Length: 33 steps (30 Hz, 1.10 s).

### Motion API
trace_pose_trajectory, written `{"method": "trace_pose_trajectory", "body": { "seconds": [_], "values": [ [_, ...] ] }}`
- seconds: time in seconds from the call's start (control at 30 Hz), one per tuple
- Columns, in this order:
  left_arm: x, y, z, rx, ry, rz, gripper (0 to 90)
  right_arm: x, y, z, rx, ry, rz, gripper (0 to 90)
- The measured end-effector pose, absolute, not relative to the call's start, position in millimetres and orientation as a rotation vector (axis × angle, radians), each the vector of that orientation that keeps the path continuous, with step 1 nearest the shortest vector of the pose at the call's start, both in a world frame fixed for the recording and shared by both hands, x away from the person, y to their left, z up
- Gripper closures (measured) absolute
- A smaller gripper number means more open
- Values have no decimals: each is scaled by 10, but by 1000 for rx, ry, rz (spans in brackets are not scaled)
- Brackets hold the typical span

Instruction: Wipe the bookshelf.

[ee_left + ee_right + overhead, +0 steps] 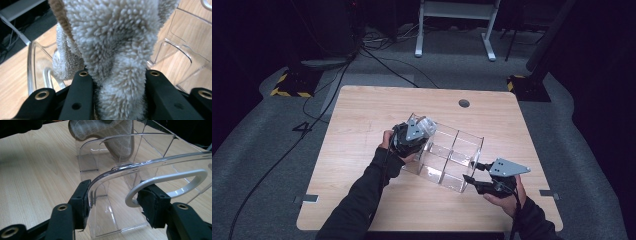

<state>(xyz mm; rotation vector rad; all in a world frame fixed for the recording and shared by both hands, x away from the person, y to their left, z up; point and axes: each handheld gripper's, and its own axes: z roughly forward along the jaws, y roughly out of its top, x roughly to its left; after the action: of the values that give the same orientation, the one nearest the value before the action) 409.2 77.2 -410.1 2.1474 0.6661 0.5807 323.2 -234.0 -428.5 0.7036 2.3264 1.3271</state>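
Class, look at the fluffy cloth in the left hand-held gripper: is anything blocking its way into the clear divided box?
Nothing visible blocks it. The left hand-held gripper holds the fluffy cloth right at the open far-left compartment of the clear box. The right hand-held gripper grips the box's opposite end wall, away from that opening.

A wooden table (362, 115) bears a clear organizer (452, 150).

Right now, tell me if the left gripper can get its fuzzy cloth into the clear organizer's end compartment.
Probably yes. The left gripper, shut on the fuzzy cloth, is above the clear organizer, whose compartments stand open on top, and the right gripper grips its near end wall.
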Motion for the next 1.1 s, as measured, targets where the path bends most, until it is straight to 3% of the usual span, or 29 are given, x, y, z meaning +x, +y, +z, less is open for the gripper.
{"method": "trace_pose_trajectory", "body": {
  "seconds": [0.3,0.87,1.1],
  "values": [
    [3869,835,-4240,2226,579,635,718,3235,-2335,-4285,705,2326,1329,460],
    [3546,1032,-4801,2351,594,368,712,3238,-2332,-4285,705,2324,1326,460],
    [3303,1116,-4666,2271,561,300,709,3236,-2325,-4282,712,2323,1321,461]
  ]
}}
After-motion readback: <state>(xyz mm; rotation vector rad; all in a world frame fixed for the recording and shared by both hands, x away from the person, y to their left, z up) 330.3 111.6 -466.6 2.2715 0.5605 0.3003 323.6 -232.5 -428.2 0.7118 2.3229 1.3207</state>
